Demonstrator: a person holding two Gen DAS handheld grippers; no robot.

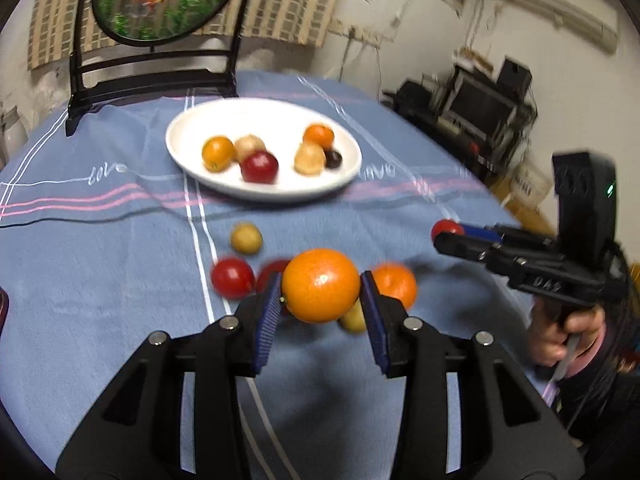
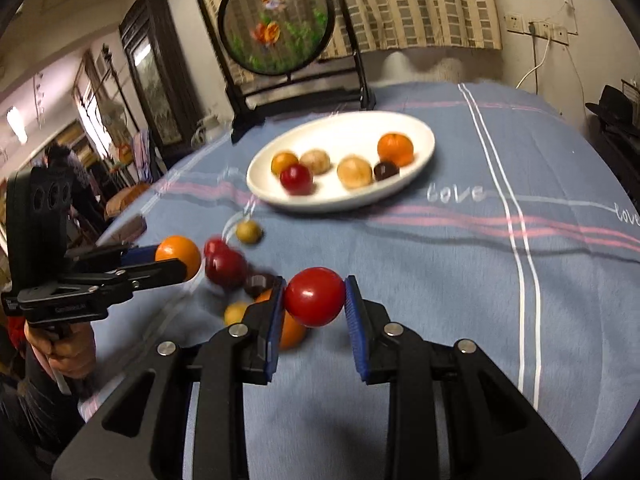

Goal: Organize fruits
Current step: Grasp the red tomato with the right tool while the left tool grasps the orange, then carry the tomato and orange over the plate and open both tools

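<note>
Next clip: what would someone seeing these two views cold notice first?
Each gripper carries a fruit above the blue tablecloth: the left gripper clamps an orange, the right gripper a red fruit. Behind them a white plate already holds six fruits, with more loose on the cloth.
</note>
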